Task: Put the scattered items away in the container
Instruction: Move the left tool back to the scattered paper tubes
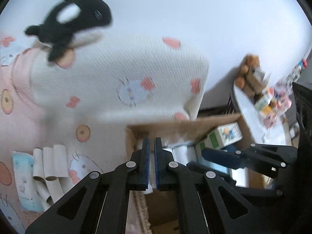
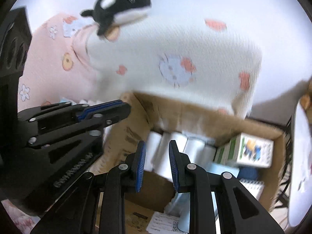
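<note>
Left wrist view: the left gripper [image 1: 152, 160] is seen poised over the near-left corner of the cardboard box [image 1: 187, 125], its blue-padded jaws drawn almost together with only a thin slit between them; a pale sliver shows low in that slit, but whether anything is actually pinched cannot be told through the blur. The right gripper [image 1: 218, 159] is seen further right over the same box, and in its own view the right gripper [image 2: 157, 159] is shown released, the jaws standing apart with nothing between them, hovering above the white rolls [image 2: 175, 148] already packed along the box's far wall. A printed carton [image 2: 253, 150] and a blue pack [image 2: 224, 170] are also lodged inside the box, toward its right end. Outside the box, to its left on the patterned bedding [image 1: 58, 101], a cluster of cardboard tubes [image 1: 50, 161] and a light blue packet [image 1: 23, 175] lie waiting; these are judged to be the scattered items not yet tidied. A plush orca [image 1: 68, 17] is perched well beyond the box, on top of a cream pillow [image 1: 126, 74]. For the step in hand, it is judged that each gripper should be lifted clear of the box's rim before being swung left toward the tubes, that the tubes should be taken across their width so they are not crushed, and that the open floor at the box's near side should be used for them.
</note>
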{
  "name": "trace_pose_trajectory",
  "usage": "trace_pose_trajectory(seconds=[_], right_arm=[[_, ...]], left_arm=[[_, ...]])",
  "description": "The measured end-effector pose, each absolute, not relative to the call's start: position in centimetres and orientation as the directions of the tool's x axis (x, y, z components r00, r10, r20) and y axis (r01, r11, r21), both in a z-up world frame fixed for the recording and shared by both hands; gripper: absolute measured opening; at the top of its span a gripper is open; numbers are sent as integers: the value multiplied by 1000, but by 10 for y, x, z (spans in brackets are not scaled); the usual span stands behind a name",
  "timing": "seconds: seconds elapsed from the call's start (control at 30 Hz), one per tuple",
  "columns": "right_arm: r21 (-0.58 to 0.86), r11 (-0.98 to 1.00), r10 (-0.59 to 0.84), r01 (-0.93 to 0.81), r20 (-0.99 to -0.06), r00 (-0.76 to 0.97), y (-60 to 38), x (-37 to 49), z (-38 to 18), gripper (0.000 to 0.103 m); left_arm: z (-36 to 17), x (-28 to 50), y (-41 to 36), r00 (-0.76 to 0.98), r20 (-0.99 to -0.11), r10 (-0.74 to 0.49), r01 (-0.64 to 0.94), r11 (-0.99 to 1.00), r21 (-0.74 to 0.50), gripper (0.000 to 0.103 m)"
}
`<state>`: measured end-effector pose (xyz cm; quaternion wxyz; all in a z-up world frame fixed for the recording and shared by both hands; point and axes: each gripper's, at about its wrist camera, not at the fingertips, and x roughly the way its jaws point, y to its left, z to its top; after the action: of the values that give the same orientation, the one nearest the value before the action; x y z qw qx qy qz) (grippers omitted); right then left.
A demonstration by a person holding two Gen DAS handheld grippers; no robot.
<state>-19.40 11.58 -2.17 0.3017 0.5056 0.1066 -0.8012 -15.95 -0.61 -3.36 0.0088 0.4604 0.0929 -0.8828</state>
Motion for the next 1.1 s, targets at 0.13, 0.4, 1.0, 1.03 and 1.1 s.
trace_pose_trajectory(seconds=[0.13,0.4,1.0,1.03,1.1], right_arm=[[94,-794,-393,601,-833,-389,102,-184,10,20],[222,-807,-494,547,-761,-420,81,-156,-3,20],[252,-776,-539,578,-741,-401,30,-126,-15,21],[281,-763,-567,582,-723,-394,27,-125,-15,21],[312,-739,-604,597,-698,-384,20,-121,-15,21]], left_arm=[[-13,-142,-30,-629,-773,76,123,-973,-197,4],[-25,-115,-79,-613,-786,81,202,-946,-255,4],[-22,-29,-174,-638,-767,-64,420,-864,-277,47],[-22,-26,-177,-639,-766,-69,423,-864,-275,56],[-25,-23,-182,-635,-768,-84,430,-865,-261,57]])
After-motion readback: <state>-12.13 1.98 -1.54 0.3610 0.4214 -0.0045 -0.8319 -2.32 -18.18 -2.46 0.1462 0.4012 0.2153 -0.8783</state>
